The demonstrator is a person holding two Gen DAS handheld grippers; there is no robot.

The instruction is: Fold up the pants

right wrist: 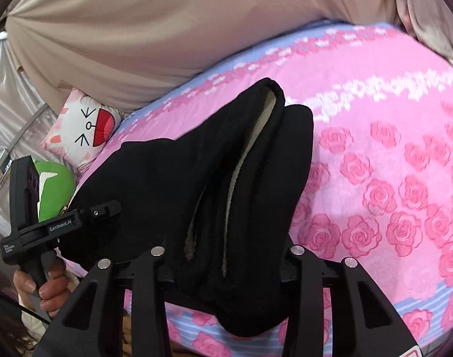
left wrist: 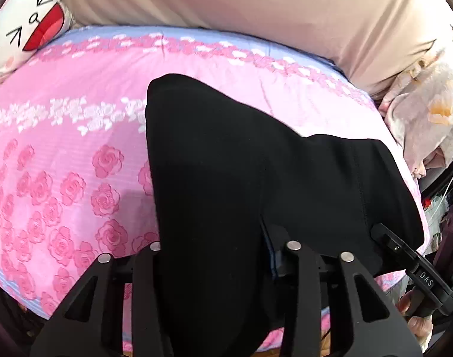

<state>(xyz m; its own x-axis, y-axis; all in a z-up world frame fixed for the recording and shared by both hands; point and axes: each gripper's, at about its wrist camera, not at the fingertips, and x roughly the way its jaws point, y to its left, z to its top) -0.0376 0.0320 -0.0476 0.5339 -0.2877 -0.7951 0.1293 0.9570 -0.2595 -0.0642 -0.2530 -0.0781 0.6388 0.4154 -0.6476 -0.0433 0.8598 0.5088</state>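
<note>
Black pants [left wrist: 226,184], seen from both wrist cameras, lie bunched across a pink rose-print bedspread [left wrist: 62,148] and fill the lower centre of each frame. In the right wrist view the fabric is doubled so that a pale fleecy lining [right wrist: 244,163] shows along a curved opening that runs from upper centre toward the lower middle; one black lobe hangs past the bed's near edge at the bottom. In the left wrist view the cloth is almost featureless black, and only one stitched seam at right can be traced.

Left gripper [left wrist: 223,253]: its fingertips are wholly covered by the pants, which pass between the two finger frames; the cloth is clamped there. Seen from the right wrist camera, at lower left, this tool is held by a hand [right wrist: 45,285] and its tip meets the edge of the fabric.

Right gripper [right wrist: 226,255]: likewise buried, the pants gathered and gripped between its fingers. From the left wrist camera it enters at lower right, its tip pressed to the cloth; the holding hand is cut off by the frame.

Beyond the bedspread: a beige curtain-like sheet [left wrist: 256,6] across the top, a cat-face cushion [left wrist: 27,20] at upper left, a green plush object [right wrist: 55,184] partly hidden, and floral bedding [left wrist: 428,125] at right.
</note>
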